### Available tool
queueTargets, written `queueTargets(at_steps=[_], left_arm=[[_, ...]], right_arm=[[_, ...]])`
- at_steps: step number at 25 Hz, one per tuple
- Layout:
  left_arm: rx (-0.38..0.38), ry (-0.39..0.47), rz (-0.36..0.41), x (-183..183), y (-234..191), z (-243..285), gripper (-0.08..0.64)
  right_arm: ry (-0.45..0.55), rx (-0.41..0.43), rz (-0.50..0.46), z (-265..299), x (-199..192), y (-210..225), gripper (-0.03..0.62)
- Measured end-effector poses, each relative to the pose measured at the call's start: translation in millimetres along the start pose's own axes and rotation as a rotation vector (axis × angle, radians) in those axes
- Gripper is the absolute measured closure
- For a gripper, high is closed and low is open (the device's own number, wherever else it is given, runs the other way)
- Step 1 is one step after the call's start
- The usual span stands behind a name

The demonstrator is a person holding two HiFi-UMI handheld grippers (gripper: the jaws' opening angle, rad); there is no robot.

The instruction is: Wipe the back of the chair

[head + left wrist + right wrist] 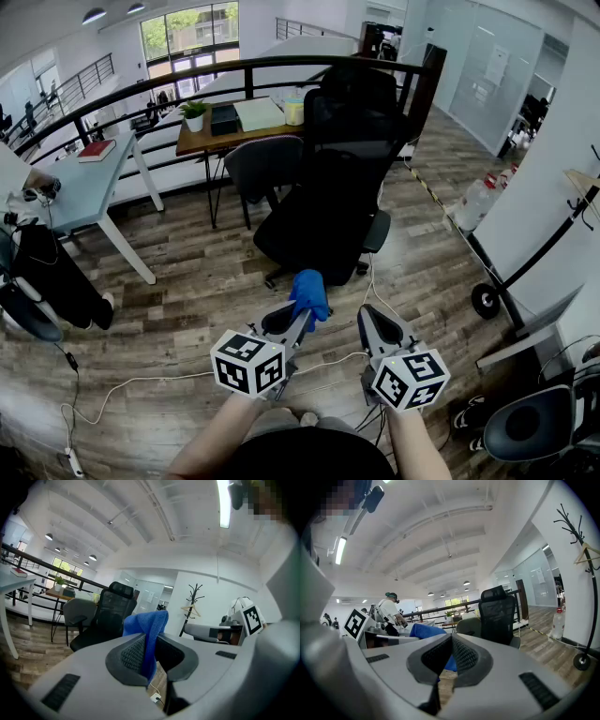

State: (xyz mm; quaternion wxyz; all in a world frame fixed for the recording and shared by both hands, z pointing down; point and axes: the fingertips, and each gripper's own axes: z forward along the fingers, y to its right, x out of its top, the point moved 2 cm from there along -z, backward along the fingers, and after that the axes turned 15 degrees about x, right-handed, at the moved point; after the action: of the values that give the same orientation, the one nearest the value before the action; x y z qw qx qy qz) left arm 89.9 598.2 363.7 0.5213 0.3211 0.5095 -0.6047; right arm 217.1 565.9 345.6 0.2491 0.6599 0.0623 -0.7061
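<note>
The black mesh office chair (pixel 337 178) stands in front of me on the wood floor, its back toward me. My left gripper (pixel 298 323) is shut on a blue cloth (pixel 309 295), held short of the chair's base. In the left gripper view the blue cloth (pixel 147 630) hangs pinched between the jaws, with the chair (pixel 110 613) beyond on the left. My right gripper (pixel 373 323) is beside it, shut with nothing in it. The right gripper view shows its pads (pixel 464 656) closed together, the chair (pixel 499 613) ahead and the cloth (pixel 424 631) to the left.
A grey chair (pixel 262 164) and a wooden desk (pixel 234 127) stand behind the black chair by a dark railing (pixel 187 80). A white table (pixel 84 183) is at left. Cables (pixel 141 384) run across the floor. A water jug (pixel 473 202) and another chair (pixel 534 422) are at right.
</note>
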Motion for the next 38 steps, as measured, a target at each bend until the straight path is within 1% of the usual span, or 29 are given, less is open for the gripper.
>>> queueTargets(at_steps=[5, 11, 15, 17, 19, 22, 25, 31, 33, 38], left_arm=[[-0.026, 0.015, -0.006, -0.2, 6.4, -3.7, 0.502], [-0.03, 0.005, -0.012, -0.6, -3.1, -5.7, 0.502], [-0.053, -0.003, 0.024, 3.0, -11.3, -6.0, 0.502], [-0.06, -0.013, 0.034, 2.0, -16.6, -5.1, 0.502], [-0.066, -0.025, 0.03, -3.1, -20.7, -3.5, 0.502], [-0.085, -0.046, 0.037, -10.0, -25.5, 2.4, 0.502], [-0.097, -0.057, 0.022, -8.7, -35.8, 12.6, 0.502], [-0.091, -0.05, 0.016, 2.2, -58.2, 41.4, 0.502], [-0.087, -0.055, 0.014, 6.2, -67.1, 58.3, 0.502], [-0.07, -0.07, 0.036, 25.9, -92.7, 110.8, 0.502]], right_arm=[[0.022, -0.01, 0.019, -3.8, 1.6, -2.0, 0.566], [0.027, -0.044, 0.032, -2.2, -2.8, -2.9, 0.566], [0.07, -0.003, 0.05, 7.9, -0.3, -11.2, 0.565], [0.061, 0.006, 0.045, 13.8, -2.7, -14.1, 0.565], [0.036, -0.004, 0.037, 18.8, -9.7, -13.6, 0.564], [0.018, -0.016, 0.059, 26.5, -19.1, -8.5, 0.564], [0.012, -0.01, 0.068, 37.4, -20.7, -3.3, 0.565], [-0.005, 0.008, 0.043, 69.7, -12.2, 18.8, 0.564], [-0.002, 0.017, 0.044, 83.8, -8.7, 32.7, 0.565], [0.001, 0.044, 0.061, 130.5, 3.5, 78.4, 0.565]])
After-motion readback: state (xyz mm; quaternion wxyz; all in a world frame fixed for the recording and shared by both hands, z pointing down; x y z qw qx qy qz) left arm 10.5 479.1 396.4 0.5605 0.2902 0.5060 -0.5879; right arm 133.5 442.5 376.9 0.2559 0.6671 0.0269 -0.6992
